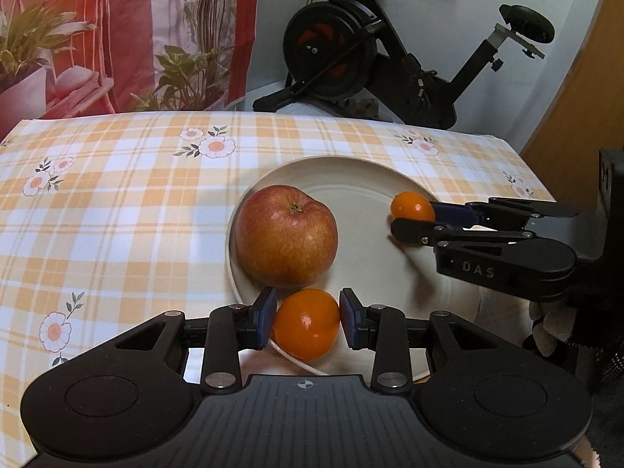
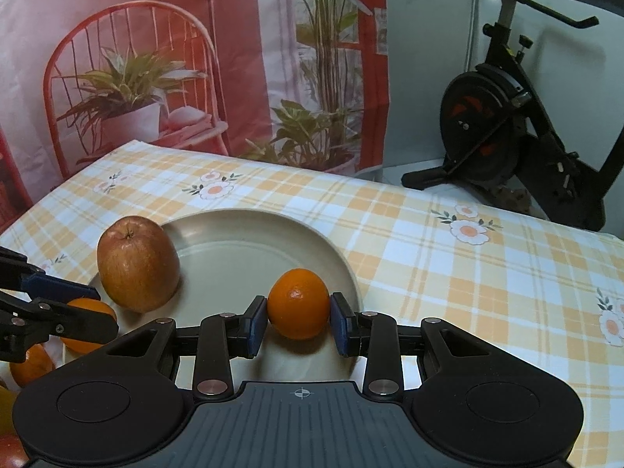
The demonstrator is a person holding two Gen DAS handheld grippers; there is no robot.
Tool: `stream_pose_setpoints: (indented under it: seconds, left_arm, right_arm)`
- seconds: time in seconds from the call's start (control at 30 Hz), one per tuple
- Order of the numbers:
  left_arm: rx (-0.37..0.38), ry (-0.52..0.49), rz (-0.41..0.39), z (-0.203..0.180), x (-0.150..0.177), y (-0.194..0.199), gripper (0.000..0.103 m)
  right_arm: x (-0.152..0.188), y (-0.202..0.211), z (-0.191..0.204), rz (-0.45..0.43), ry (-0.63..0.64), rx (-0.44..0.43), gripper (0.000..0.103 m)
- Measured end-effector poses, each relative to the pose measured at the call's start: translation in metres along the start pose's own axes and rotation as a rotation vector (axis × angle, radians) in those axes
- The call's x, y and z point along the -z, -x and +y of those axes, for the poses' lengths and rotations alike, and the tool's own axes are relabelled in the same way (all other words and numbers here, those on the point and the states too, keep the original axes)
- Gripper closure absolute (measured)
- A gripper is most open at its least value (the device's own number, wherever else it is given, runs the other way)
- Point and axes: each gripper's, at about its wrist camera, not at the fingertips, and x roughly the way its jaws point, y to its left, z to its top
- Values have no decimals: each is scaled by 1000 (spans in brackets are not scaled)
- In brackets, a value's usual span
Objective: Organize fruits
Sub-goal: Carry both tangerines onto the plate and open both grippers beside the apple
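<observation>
round red-yellow apples (image 1: pixel 286 234): 1
small orange mandarins (image 1: pixel 306 323): 3, counting the one at the right-wrist view's left edge (image 2: pixel 29 364)
round beige plates (image 1: pixel 351 179): 1
black two-finger grippers (image 2: pixel 298 325): 2

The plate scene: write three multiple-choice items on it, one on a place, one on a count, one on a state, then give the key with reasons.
1. Where does the apple stand?
A. on the plate
B. on the tablecloth beside the plate
C. between a gripper's jaws

2. How many grippers hold an orange fruit?
A. none
B. one
C. two

3. How is the left gripper?
A. wide open and empty
B. closed on an orange fruit
C. closed on the apple

Key:
1 A, the apple rests on the plate's left side, free of both grippers.
2 C, the left gripper clamps one orange fruit at the plate's near rim and the right gripper clamps another orange fruit over the plate.
3 B, its blue pads press on both sides of the fruit.
</observation>
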Motion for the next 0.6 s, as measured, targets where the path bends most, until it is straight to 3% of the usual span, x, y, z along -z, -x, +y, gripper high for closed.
stream_pose_setpoints:
  seconds: [0.23,0.43,0.6]
  left_arm:
    - [-6,1,4,0,1,-3,64]
    - [-15,3,-3,-1,1,-2,64]
    - [-19,8,-15,1,0,1,64]
  right_arm:
    - [2,-1,3,-15,-2,11,70]
    - [3,3,2,-28,-15,1,58]
    - [6,11,1,-48,-41,3,57]
